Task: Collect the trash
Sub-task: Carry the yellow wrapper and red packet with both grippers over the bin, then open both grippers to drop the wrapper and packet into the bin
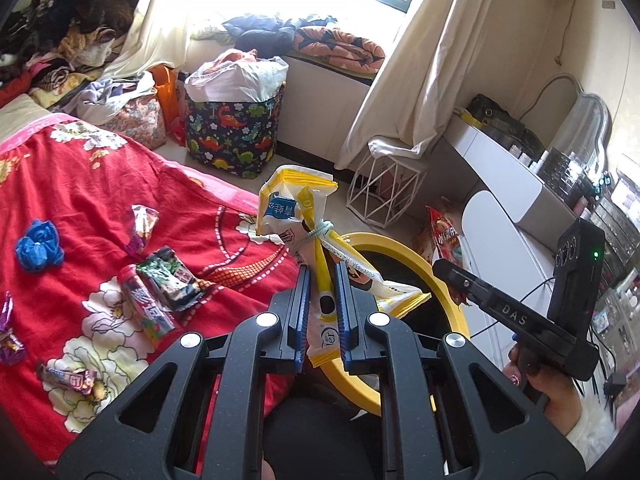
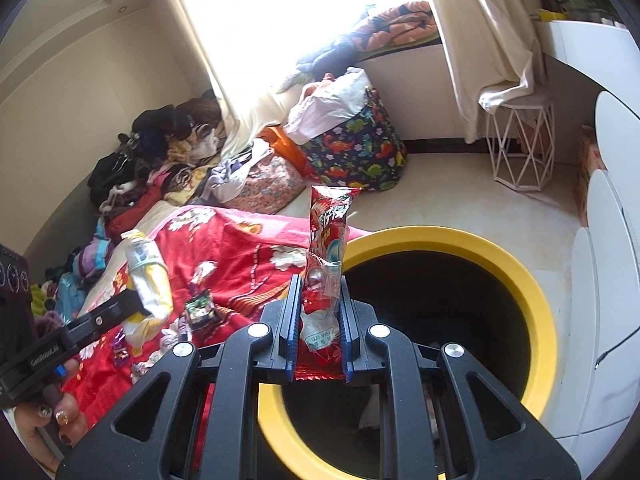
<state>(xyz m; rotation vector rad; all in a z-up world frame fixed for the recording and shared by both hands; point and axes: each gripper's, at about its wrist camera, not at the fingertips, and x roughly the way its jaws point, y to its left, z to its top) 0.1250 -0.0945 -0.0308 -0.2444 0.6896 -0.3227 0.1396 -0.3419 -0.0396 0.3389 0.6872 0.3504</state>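
Yellow-rimmed round black bin (image 2: 516, 276) beside the red floral bed (image 1: 80, 184): landmark for both drops. Left tool (image 1: 323, 280) clamped on crumpled yellow-and-white snack bag (image 1: 296, 208), near the rim; right tool (image 2: 320, 300) pinching red foil wrapper (image 2: 330, 220) over the rim. Best centred above the opening before release.

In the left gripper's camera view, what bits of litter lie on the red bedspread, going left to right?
Purple wrapper → blue crumpled bag → candy bar → clear wrapper → green-black packet.
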